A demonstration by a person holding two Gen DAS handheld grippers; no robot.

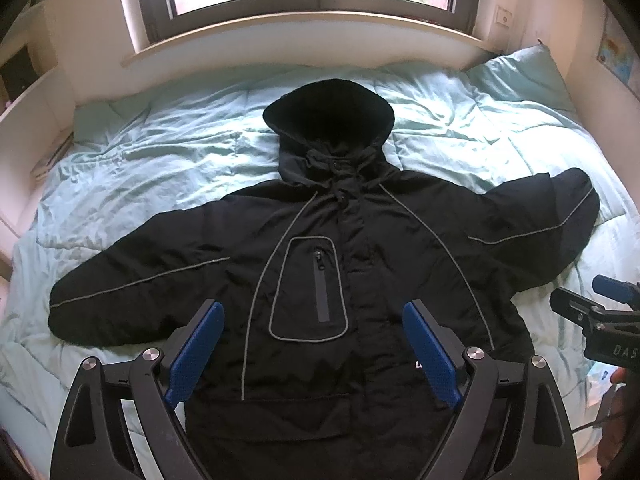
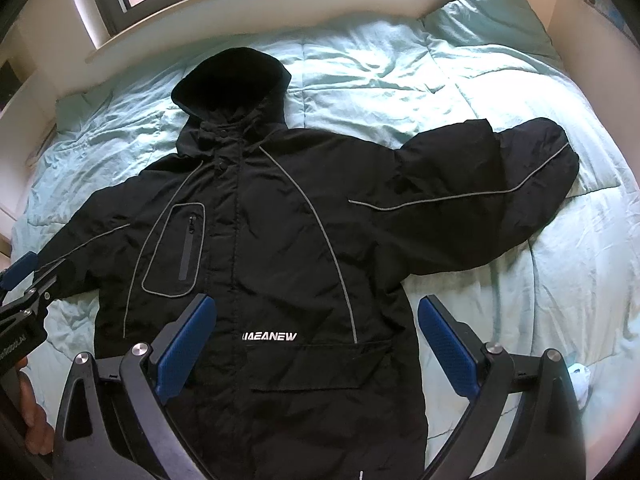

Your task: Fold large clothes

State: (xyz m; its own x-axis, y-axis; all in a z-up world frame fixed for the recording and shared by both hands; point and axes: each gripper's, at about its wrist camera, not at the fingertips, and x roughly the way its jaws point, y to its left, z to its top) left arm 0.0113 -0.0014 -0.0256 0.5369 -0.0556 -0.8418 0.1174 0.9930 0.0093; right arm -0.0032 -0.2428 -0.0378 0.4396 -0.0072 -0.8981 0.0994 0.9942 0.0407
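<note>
A black hooded jacket (image 1: pixel 360 248) with grey piping lies flat, front up, on the bed, hood toward the window and both sleeves spread out. It also shows in the right wrist view (image 2: pixel 280 248), with white lettering low on the chest. My left gripper (image 1: pixel 312 312) is open and empty, held above the jacket's lower front. My right gripper (image 2: pixel 316 304) is open and empty above the jacket's lower right side. Each gripper shows at the edge of the other's view: the right one (image 1: pixel 600 312), the left one (image 2: pixel 24 280).
The bed has a rumpled light-green duvet (image 1: pixel 160 152) and a matching pillow (image 1: pixel 520 76) at the far right. A white ledge (image 1: pixel 304 36) and window run behind the bed. White furniture (image 1: pixel 24 120) stands at the left.
</note>
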